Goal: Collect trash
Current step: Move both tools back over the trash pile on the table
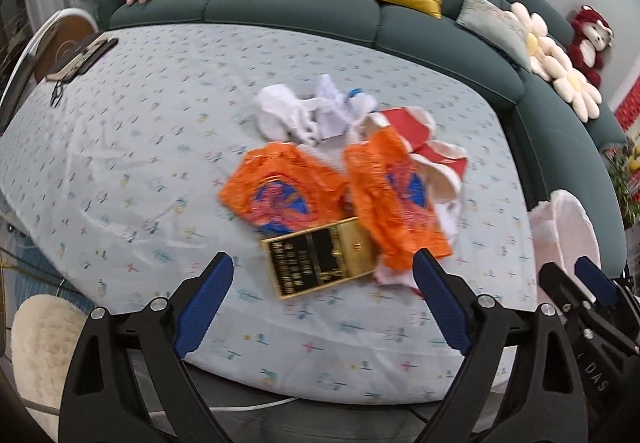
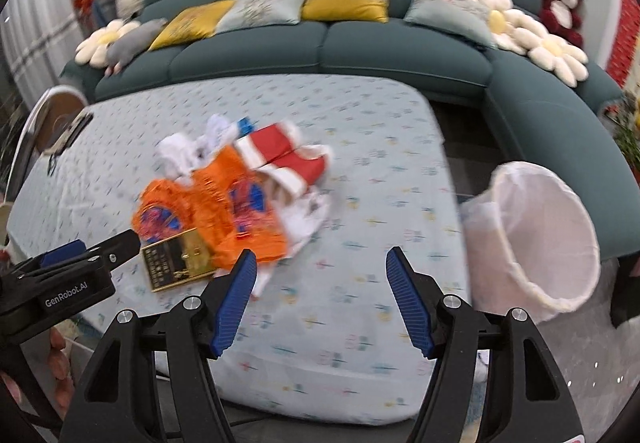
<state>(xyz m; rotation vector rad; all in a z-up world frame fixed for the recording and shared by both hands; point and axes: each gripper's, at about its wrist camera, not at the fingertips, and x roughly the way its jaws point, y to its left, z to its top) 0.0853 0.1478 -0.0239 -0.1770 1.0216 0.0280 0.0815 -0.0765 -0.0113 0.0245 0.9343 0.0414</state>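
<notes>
Two grippers stood over the near edge of the table (image 1: pixel 120 171), both with jaws released and nothing between the pads. The left gripper (image 1: pixel 324 299), spread wide, pointed down at the trash pile; the right gripper (image 2: pixel 320 293), less widely spread, hovered to the right of the pile, between it and the bin. The trash lay bunched near the middle of the patterned cloth: two orange wrappers (image 1: pixel 288 187) side by side, one black-and-gold box (image 1: pixel 320 263) at the near edge of the pile and partly tucked under the right-hand wrapper, one red-and-white carton (image 2: pixel 288 159) behind them, and crumpled white paper (image 1: pixel 296 115) at the far side — its piece count could not be told through the blur. One bin with a white liner (image 2: pixel 540 235) stood off the right edge of the table, mouth tilted toward the grippers. The step in hand was judged to be the approach for a first pick; the bin appeared empty as far as its interior showed. The next move called for lowering the left gripper over the box or the nearer wrapper and clenching on it — the flat box would likely need a grip across its narrow edges.
</notes>
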